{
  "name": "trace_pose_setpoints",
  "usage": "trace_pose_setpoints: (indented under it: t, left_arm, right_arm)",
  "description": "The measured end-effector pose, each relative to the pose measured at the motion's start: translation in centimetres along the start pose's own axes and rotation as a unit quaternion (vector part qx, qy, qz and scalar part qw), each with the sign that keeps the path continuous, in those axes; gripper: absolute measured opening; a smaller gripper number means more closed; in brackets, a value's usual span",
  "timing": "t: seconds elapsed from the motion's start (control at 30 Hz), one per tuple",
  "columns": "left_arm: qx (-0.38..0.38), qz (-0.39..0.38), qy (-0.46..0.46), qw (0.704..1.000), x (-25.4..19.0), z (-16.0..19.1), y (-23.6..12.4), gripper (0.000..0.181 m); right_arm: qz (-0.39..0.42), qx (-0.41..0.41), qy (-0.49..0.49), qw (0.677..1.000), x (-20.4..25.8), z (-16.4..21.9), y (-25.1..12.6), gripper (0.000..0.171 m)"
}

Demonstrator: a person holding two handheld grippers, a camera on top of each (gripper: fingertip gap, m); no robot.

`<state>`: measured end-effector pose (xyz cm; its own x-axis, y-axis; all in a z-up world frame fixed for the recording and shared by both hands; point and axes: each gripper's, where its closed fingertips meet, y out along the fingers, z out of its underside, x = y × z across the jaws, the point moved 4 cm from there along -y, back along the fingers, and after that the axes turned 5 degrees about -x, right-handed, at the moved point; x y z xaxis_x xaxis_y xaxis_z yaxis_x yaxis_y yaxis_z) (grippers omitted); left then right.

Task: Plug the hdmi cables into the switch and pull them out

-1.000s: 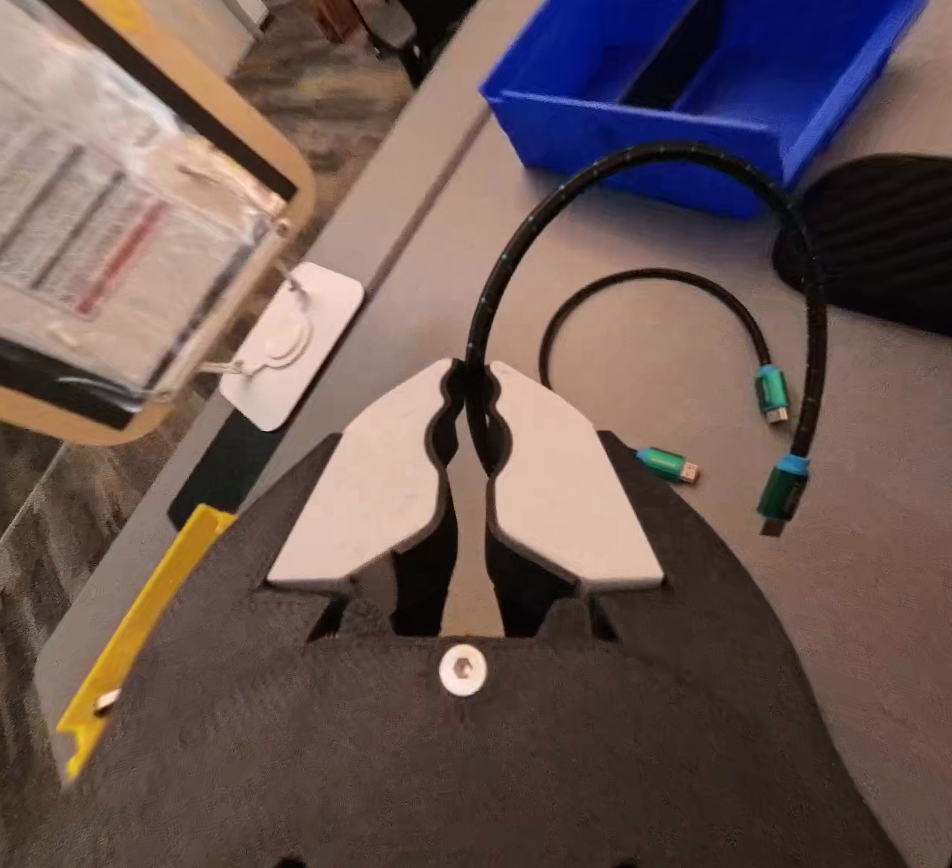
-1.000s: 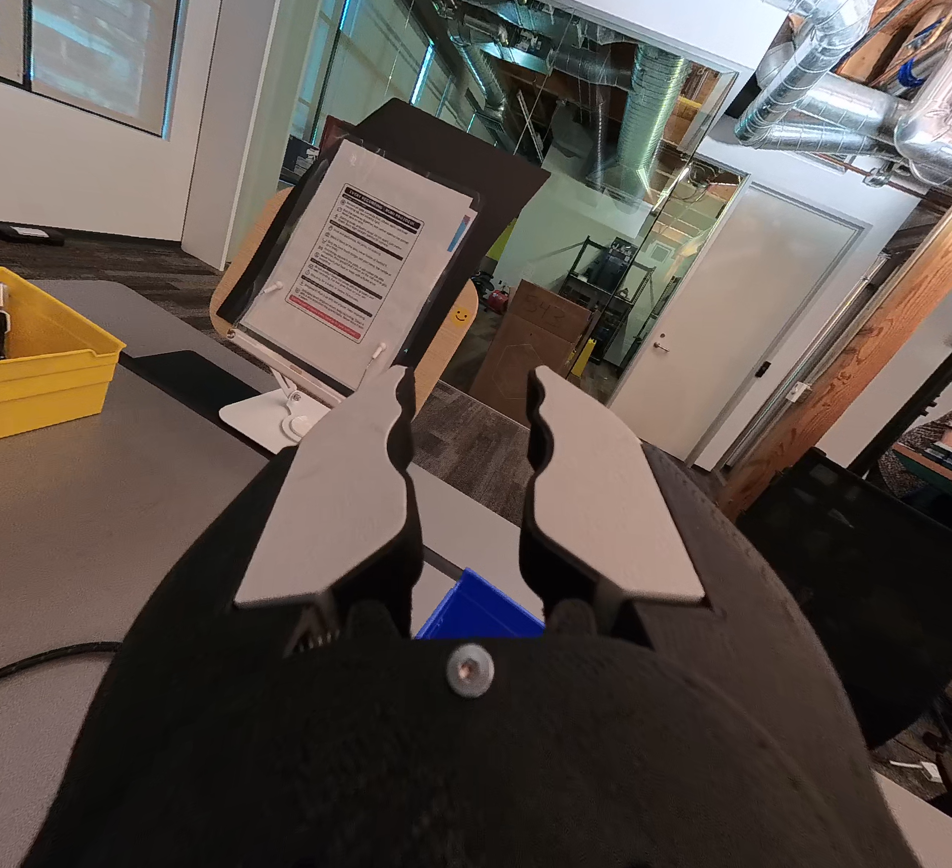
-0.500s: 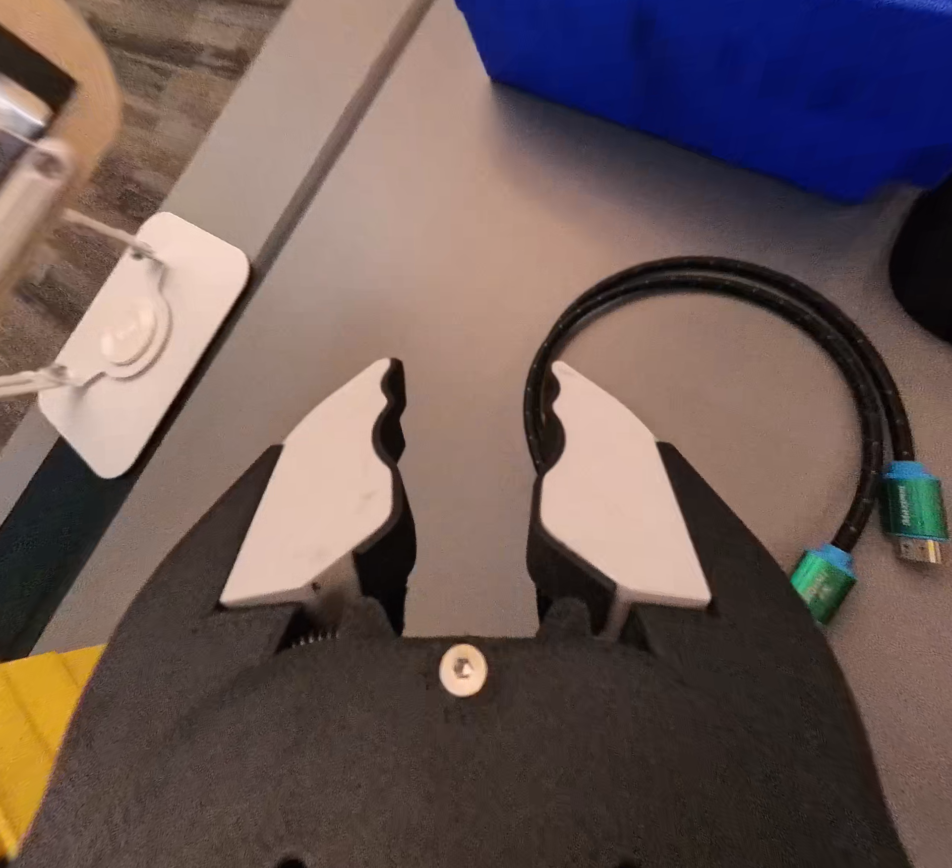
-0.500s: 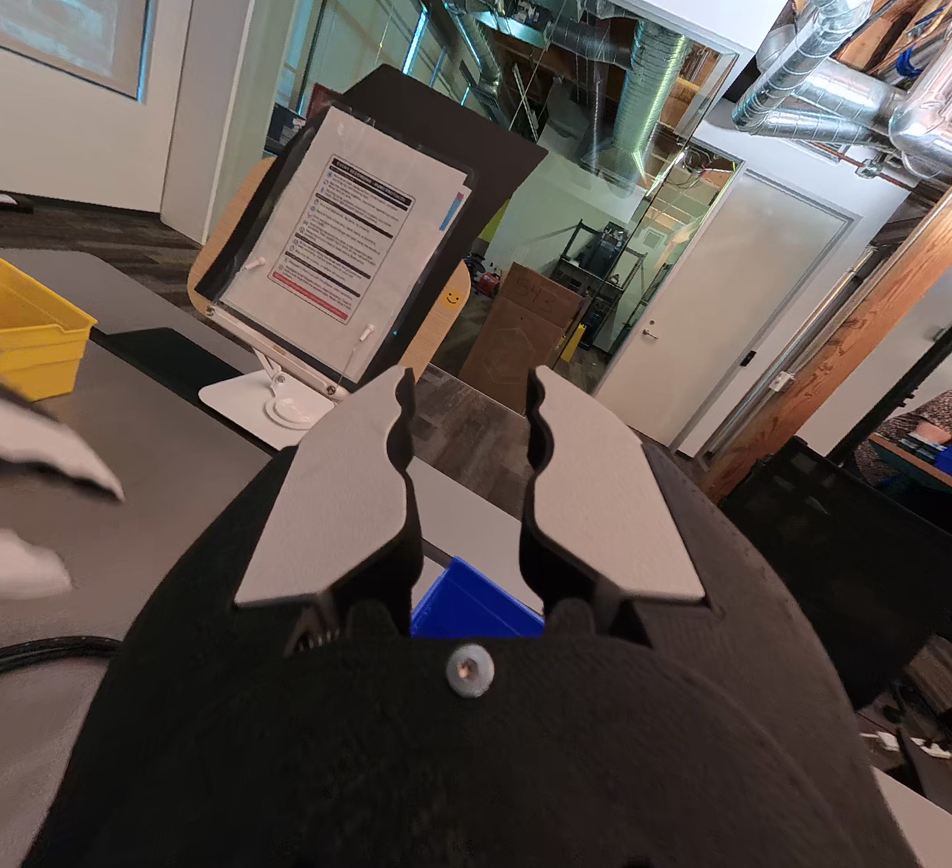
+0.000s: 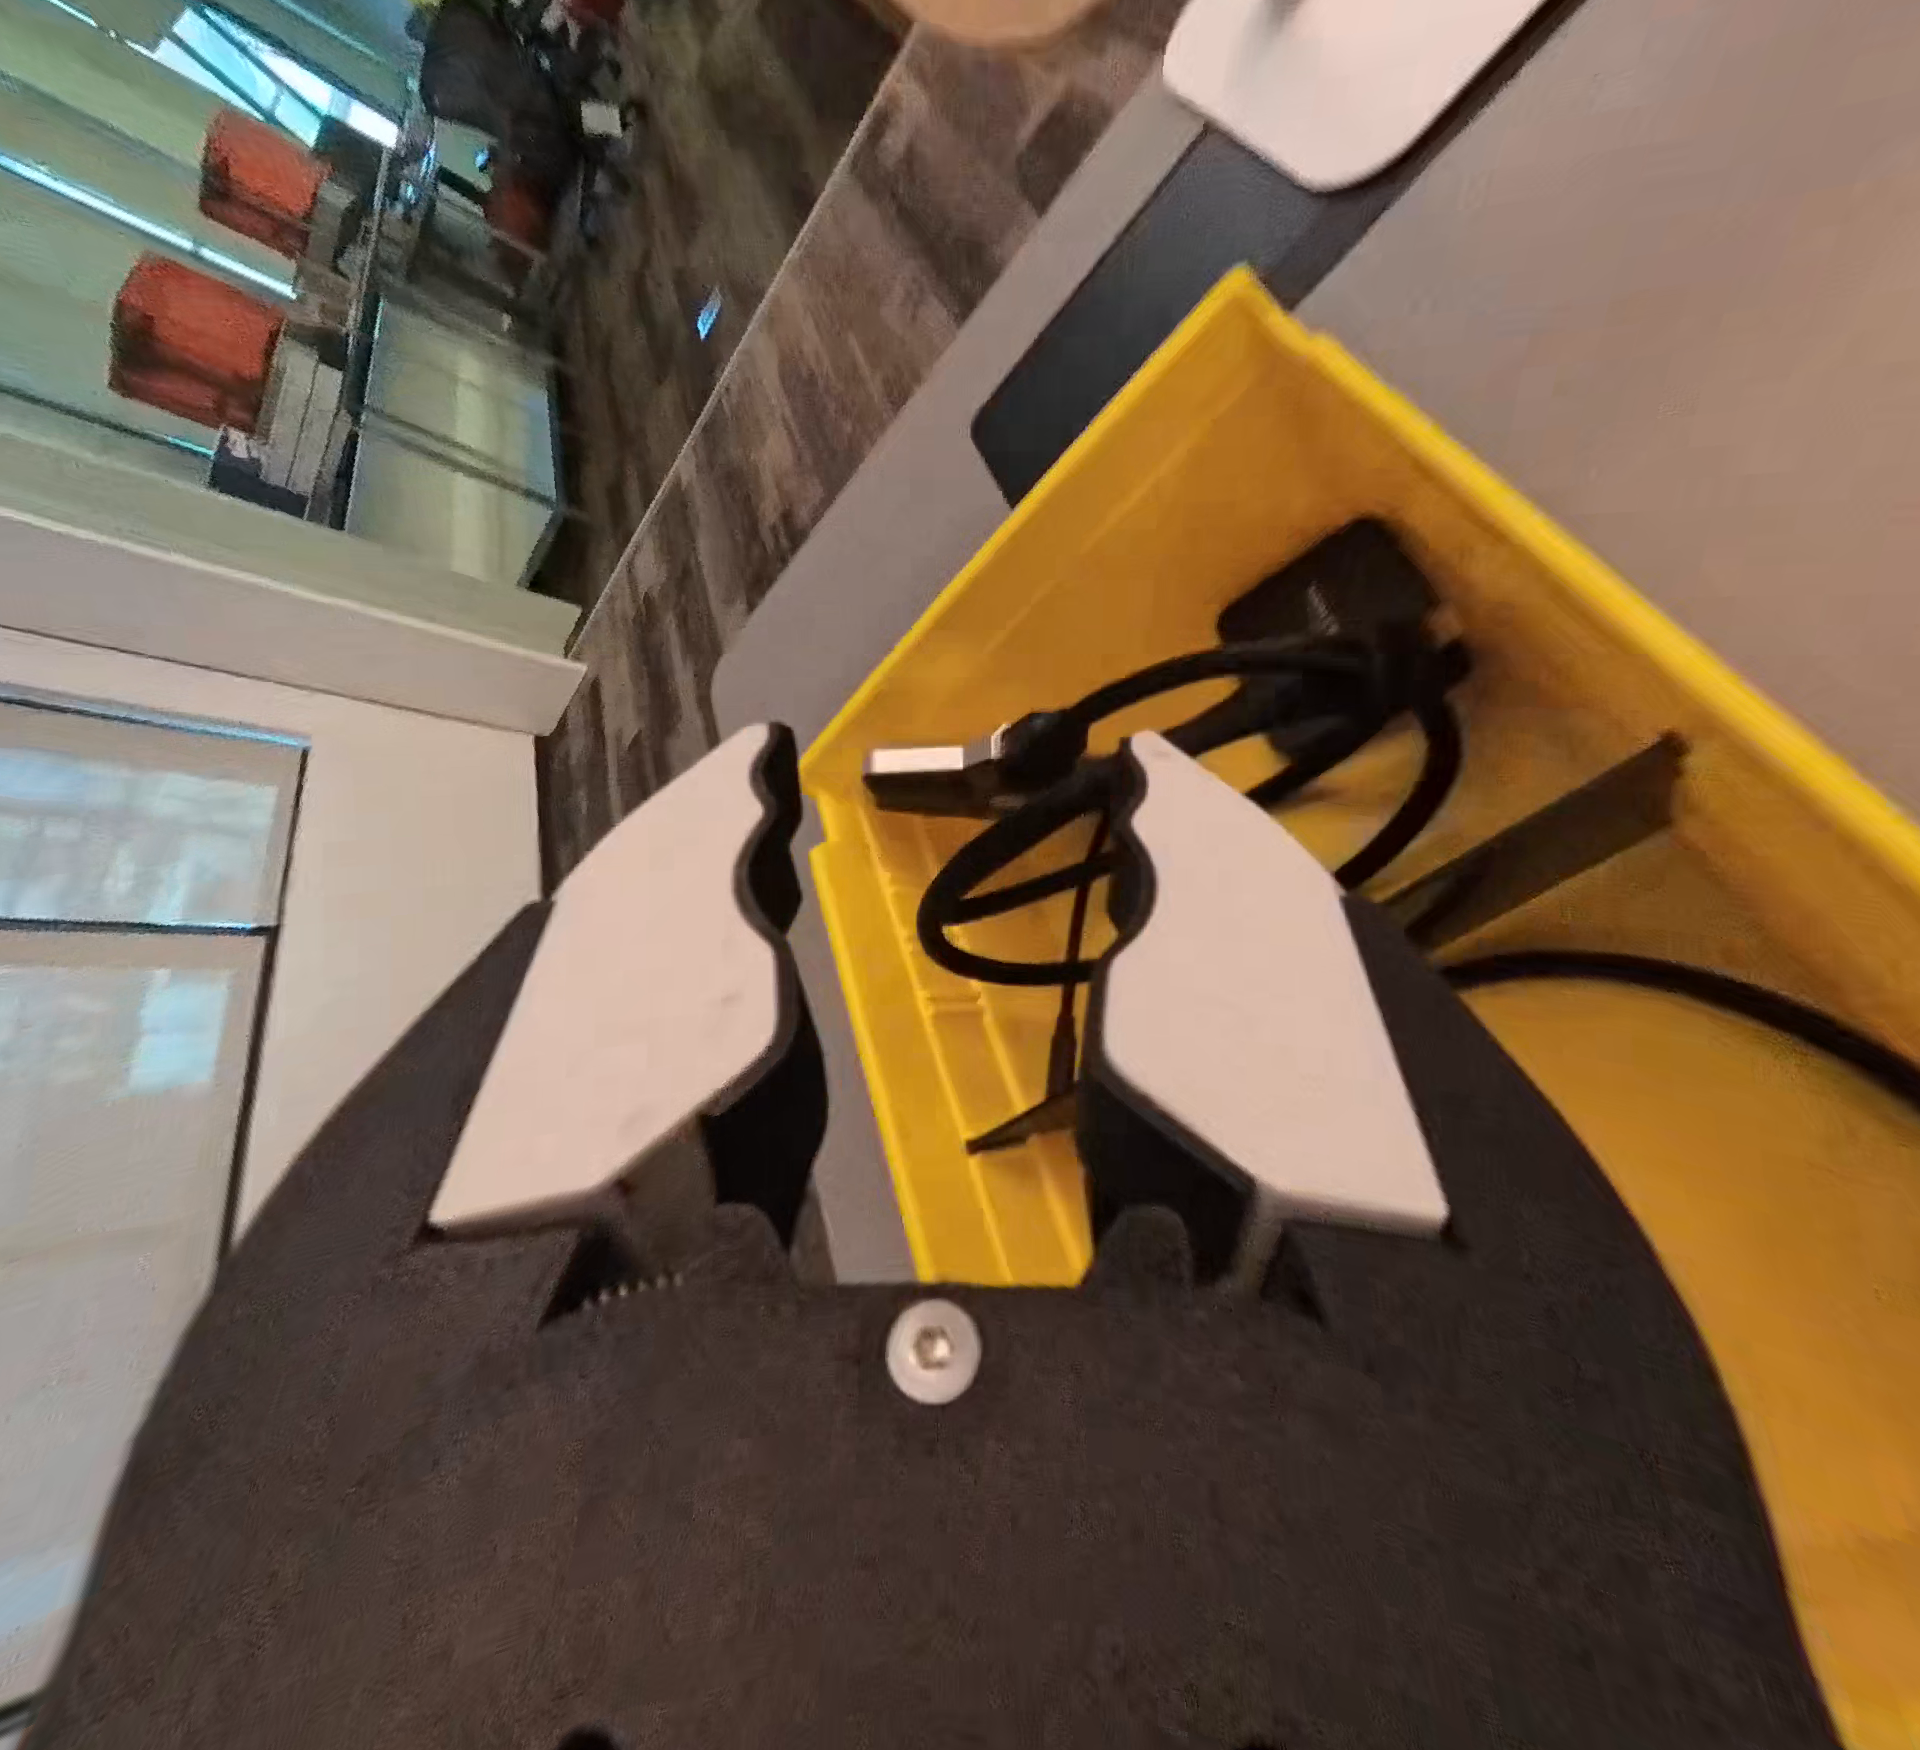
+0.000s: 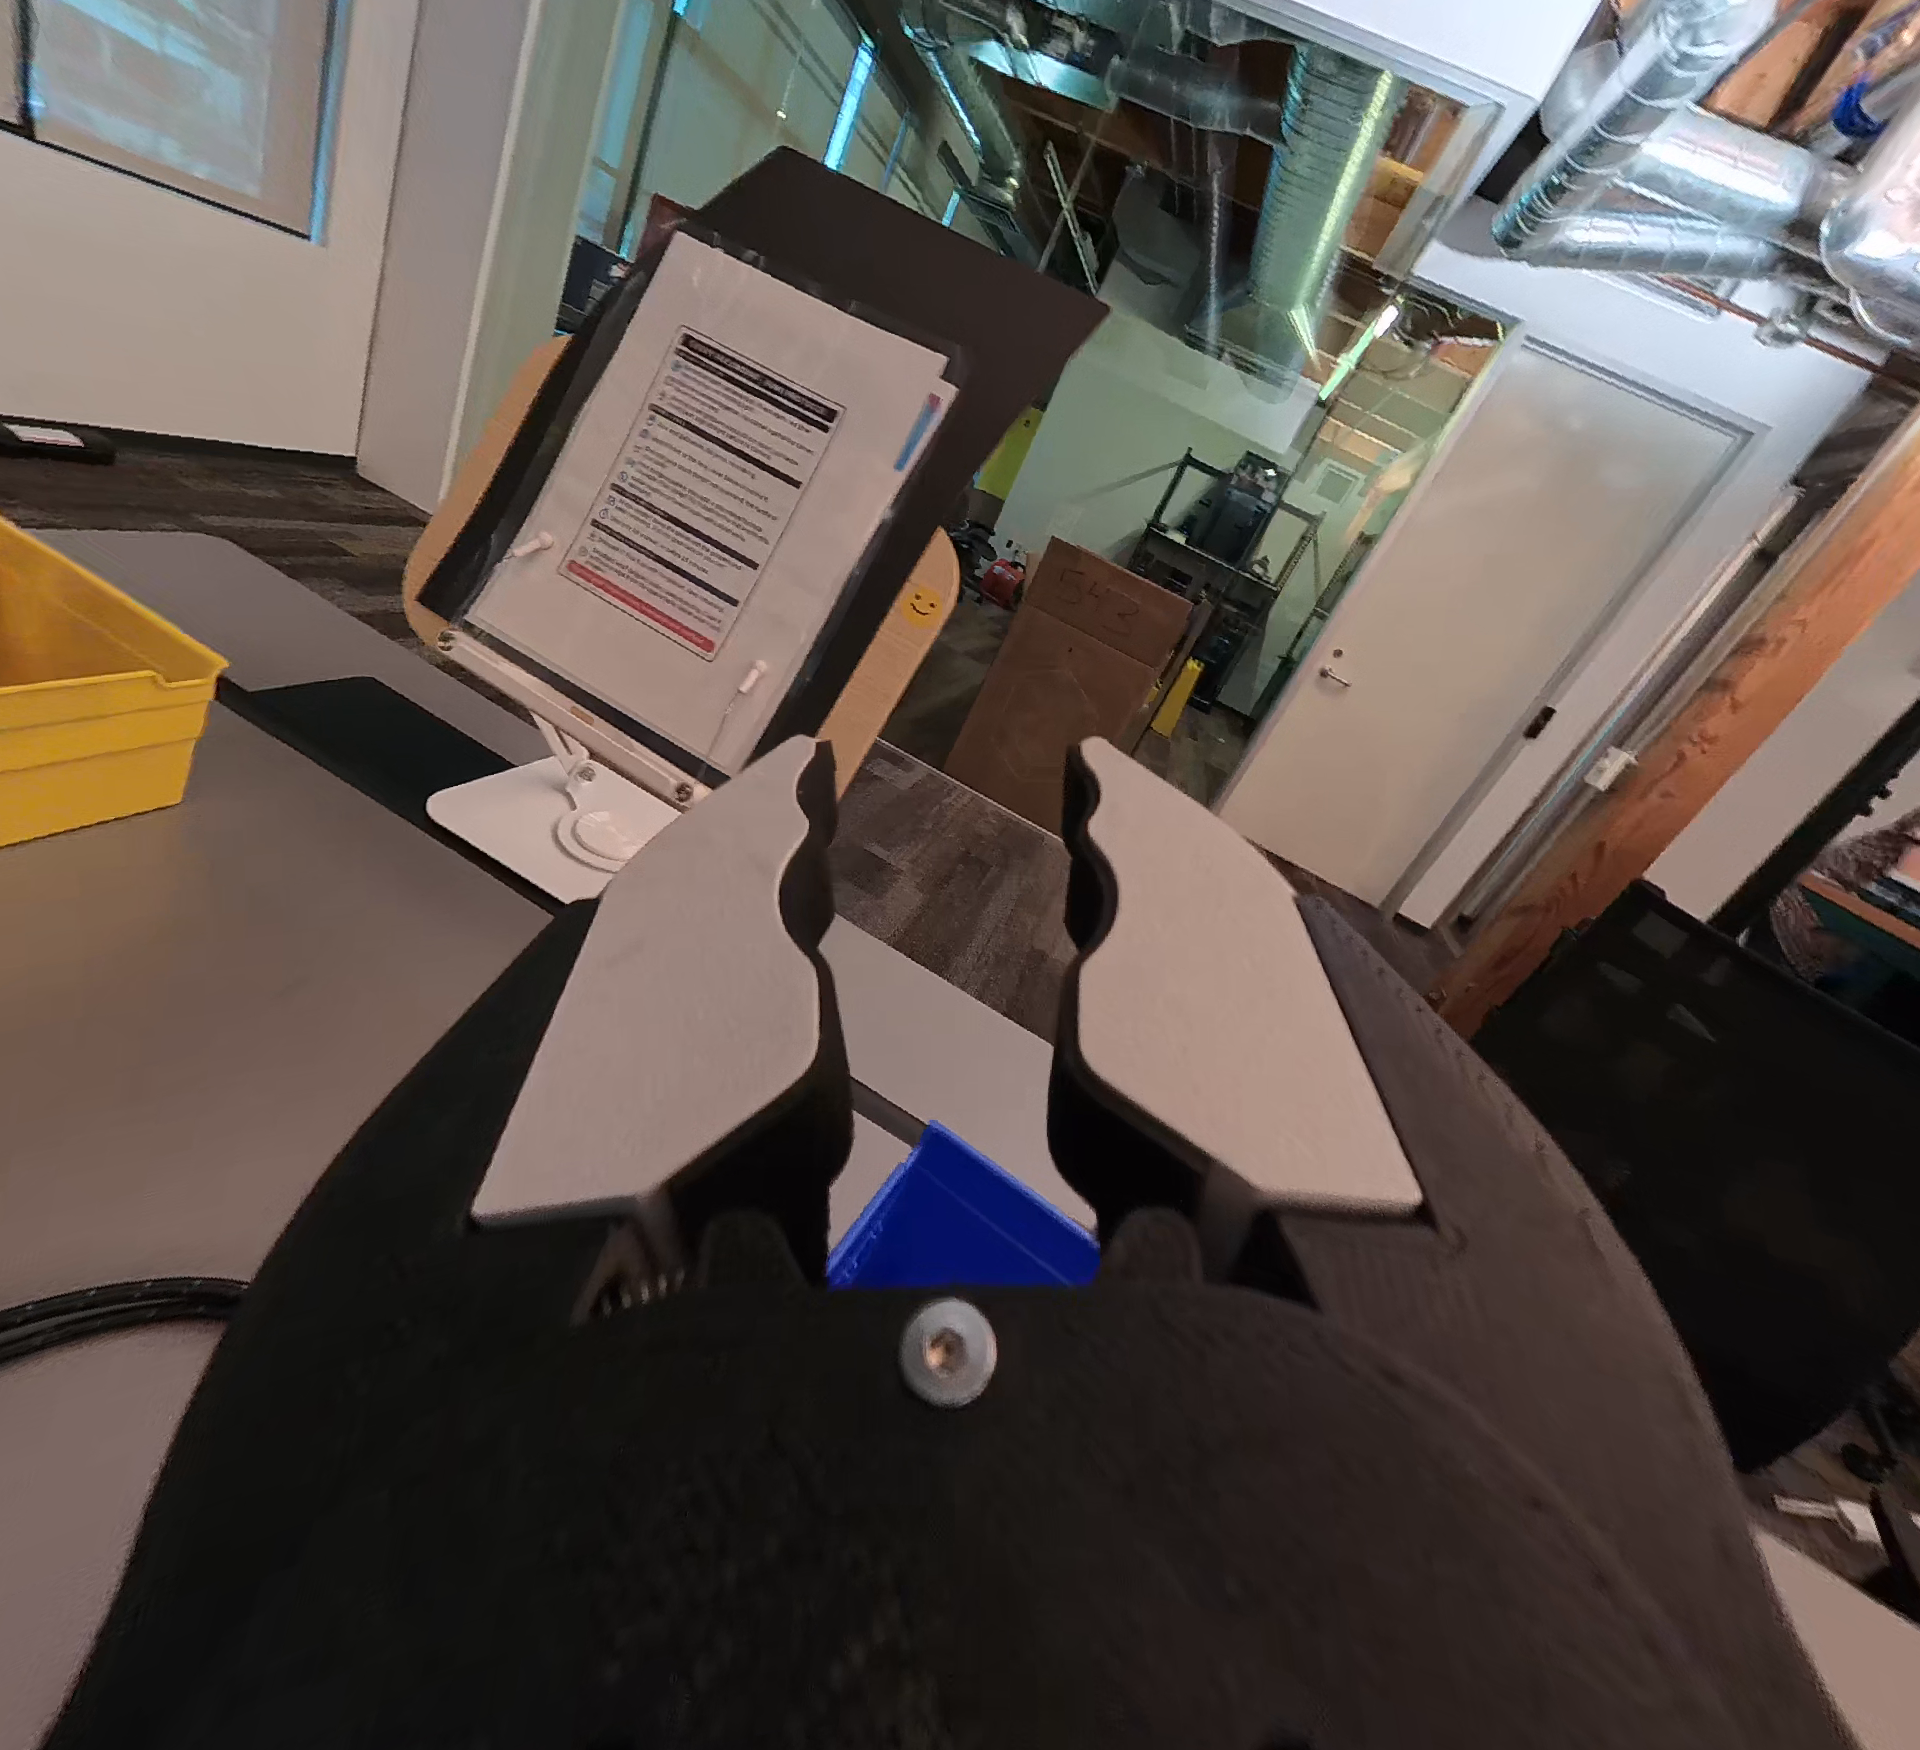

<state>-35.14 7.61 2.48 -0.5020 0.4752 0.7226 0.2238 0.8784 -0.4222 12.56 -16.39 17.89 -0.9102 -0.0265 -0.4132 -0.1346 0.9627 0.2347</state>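
Note:
In the left wrist view, my left gripper (image 5: pixel 961 765) is open and empty, held over the near corner of a yellow bin (image 5: pixel 1195 474). In the bin lie a small black box (image 5: pixel 1335 599), which may be the switch, thin black cables looped in a coil (image 5: pixel 997 900), and a silver-tipped plug (image 5: pixel 920 760) just ahead of my fingertips. My right gripper (image 6: pixel 945 765) is open and empty, raised above the grey table (image 6: pixel 260 973). A piece of black braided cable (image 6: pixel 104 1305) lies on the table at the lower left of the right wrist view.
A black divider (image 5: pixel 1538 848) stands in the yellow bin. A document stand (image 6: pixel 686 505) on a white base (image 6: pixel 540 817) sits at the table's far edge, with the yellow bin (image 6: pixel 94 703) to its left. A blue bin (image 6: pixel 956 1222) lies below my right gripper. A black chair (image 6: pixel 1714 1129) is at right.
My left gripper opened and let go of the braided HDMI cable onto the table, then swung left to the yellow bin. My right gripper stayed open and barely moved.

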Motion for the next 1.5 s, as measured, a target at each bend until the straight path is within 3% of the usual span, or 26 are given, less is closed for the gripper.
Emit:
trace_pose_setpoints:
  t: [0.13, 0.27, 0.37, 0.4, 0.47, 0.73, 0.9, 1.0, 1.1, 1.3, 1.4, 1.5]
  left_arm:
    - [0.006, 0.058, 0.010, 0.998, -2.1, 1.9, 2.8, 0.058]
    - [0.023, 0.055, 0.058, 0.996, -2.9, 2.5, 4.2, 0.057]
    - [0.062, 0.016, 0.079, 0.995, -2.7, 3.5, 5.9, 0.046]
    - [0.060, -0.013, 0.083, 0.995, -2.2, 3.4, 6.1, 0.030]
    - [0.052, -0.013, 0.069, 0.996, -1.8, 3.3, 5.8, 0.021]
    - [-0.022, -0.149, -0.045, 0.988, 5.4, 0.6, -1.5, 0.010]
    - [-0.150, -0.137, -0.171, 0.964, 6.8, -4.6, -7.8, 0.010]
    - [-0.213, -0.043, -0.215, 0.952, 4.4, -8.4, -10.5, 0.010]
    - [-0.209, 0.038, -0.202, 0.956, 0.4, -11.5, -10.9, 0.009]
    - [-0.095, 0.098, -0.131, 0.982, -8.5, -14.1, -5.8, 0.009]
    - [-0.029, 0.160, -0.127, 0.978, -12.8, -13.9, -3.1, 0.009]
    - [0.014, 0.156, -0.124, 0.980, -14.7, -13.1, -0.9, 0.007]
  right_arm:
    - [-0.007, 0.004, -0.003, 1.000, 0.3, 0.1, 0.1, 0.042]
    - [-0.009, 0.026, -0.013, 1.000, 0.4, 1.0, 0.8, 0.042]
    - [-0.013, 0.033, -0.016, 0.999, 0.7, 1.3, 1.1, 0.042]
    - [-0.015, 0.033, -0.016, 0.999, 0.7, 1.4, 1.2, 0.042]
    - [-0.019, 0.033, -0.017, 0.999, 0.9, 1.3, 1.2, 0.042]
    - [-0.032, 0.026, -0.009, 0.999, 1.5, 1.2, 1.8, 0.042]
    - [-0.074, 0.031, -0.003, 0.997, 4.0, 1.7, 3.2, 0.042]
    - [-0.120, 0.040, -0.010, 0.992, 6.5, 2.1, 4.6, 0.043]
    - [-0.144, 0.062, -0.028, 0.987, 8.3, 2.7, 5.5, 0.043]
    - [-0.154, 0.086, -0.045, 0.983, 9.2, 3.5, 5.9, 0.044]
    - [-0.152, 0.091, -0.046, 0.983, 8.9, 3.8, 5.9, 0.044]
    - [-0.153, 0.097, -0.050, 0.982, 8.8, 4.2, 6.0, 0.044]
